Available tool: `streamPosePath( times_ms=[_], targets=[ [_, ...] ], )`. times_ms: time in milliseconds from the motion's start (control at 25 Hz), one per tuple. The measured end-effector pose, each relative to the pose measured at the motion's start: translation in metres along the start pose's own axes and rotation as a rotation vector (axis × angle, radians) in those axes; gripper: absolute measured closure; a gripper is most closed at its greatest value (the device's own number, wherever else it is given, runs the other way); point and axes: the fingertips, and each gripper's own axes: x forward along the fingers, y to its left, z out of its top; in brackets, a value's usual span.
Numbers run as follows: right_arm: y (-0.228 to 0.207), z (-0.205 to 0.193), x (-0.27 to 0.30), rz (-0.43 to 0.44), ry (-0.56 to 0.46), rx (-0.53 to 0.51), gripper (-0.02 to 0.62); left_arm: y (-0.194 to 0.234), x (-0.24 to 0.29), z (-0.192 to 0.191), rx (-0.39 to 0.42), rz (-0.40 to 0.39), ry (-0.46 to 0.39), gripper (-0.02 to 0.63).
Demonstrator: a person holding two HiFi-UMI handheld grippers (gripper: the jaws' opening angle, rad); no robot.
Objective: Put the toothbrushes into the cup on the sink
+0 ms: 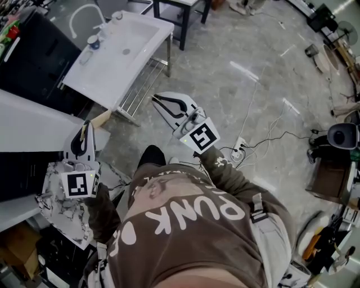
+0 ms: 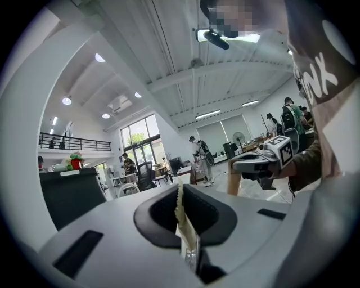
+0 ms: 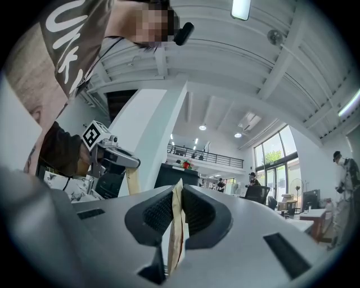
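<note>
The white sink (image 1: 143, 42) stands at the upper left of the head view, well away from both grippers. A small cup (image 1: 94, 41) sits on its back ledge beside the faucet (image 1: 115, 17). A pale small thing (image 1: 86, 57) lies on the ledge near the cup, too small to tell as a toothbrush. My left gripper (image 1: 85, 127) is held low at the left, its jaws shut with nothing between them. My right gripper (image 1: 155, 99) is held out in front, also shut and empty. The gripper views look up at the hall's ceiling; the left gripper (image 2: 179, 194) and right gripper (image 3: 177, 188) show pads pressed together.
A wire rack (image 1: 140, 84) hangs under the sink. A black cabinet (image 1: 34, 56) and a white tabletop (image 1: 31, 126) stand at the left. A dark table's legs (image 1: 183, 19) rise beyond the sink. Cables and a power strip (image 1: 239, 149) lie on the concrete floor at the right.
</note>
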Motion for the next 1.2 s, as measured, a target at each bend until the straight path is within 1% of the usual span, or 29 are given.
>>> streamPosePath(
  times_ms=[280, 400, 520, 640, 880, 1000, 1200],
  targets=[
    [-0.026, -0.011, 0.009, -0.008, 0.001, 0.011, 0.56, 0.003, 0.033, -0.005, -0.003, -0.014, 0.0, 0.598],
    [-0.042, -0.025, 0.022, -0.003, 0.021, 0.007, 0.558, 0.015, 0.052, -0.013, -0.01, -0.011, 0.0, 0.598],
    [-0.061, -0.044, 0.047, 0.001, 0.028, 0.004, 0.558, 0.036, 0.079, -0.027, -0.02, -0.005, -0.002, 0.598],
    [-0.084, -0.065, 0.085, 0.007, 0.026, 0.01, 0.558, 0.066, 0.114, -0.046, -0.041, -0.001, 0.001, 0.598],
    [-0.147, -0.119, 0.177, 0.035, 0.099, 0.005, 0.558, 0.138, 0.195, -0.083, -0.096, 0.001, 0.013, 0.598],
    [-0.183, -0.139, 0.23, 0.049, 0.116, -0.005, 0.558, 0.177, 0.235, -0.097, -0.136, -0.001, 0.03, 0.598],
    [-0.239, -0.178, 0.315, 0.082, 0.142, -0.023, 0.558, 0.225, 0.293, -0.114, -0.147, -0.015, 0.016, 0.598]
  ],
)
